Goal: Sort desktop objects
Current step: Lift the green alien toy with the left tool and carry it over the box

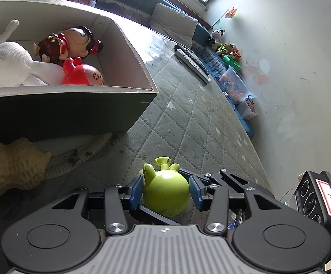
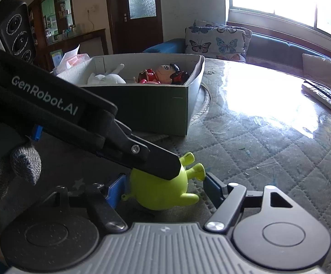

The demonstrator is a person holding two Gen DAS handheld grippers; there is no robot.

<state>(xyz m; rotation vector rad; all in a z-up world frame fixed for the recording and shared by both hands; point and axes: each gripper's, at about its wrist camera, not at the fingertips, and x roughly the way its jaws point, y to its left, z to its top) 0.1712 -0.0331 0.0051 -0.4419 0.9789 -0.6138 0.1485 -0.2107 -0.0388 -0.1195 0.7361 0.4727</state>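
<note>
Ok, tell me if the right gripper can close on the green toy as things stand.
Probably yes. The green toy lies between the right gripper's blue pads with gaps on both sides. But the left gripper also brackets it, and one of its fingers lies across the toy's top, so they may collide.

My left tool's arm (image 2: 78, 123) crosses the green toy (image 2: 163, 191), hiding its top. White plush (image 1: 8, 66) cut by frame edge. Tan knitted thing (image 1: 10, 166) half under the box (image 1: 74, 111), unidentifiable. Far toys (image 1: 227, 48) too small to tell.
</note>
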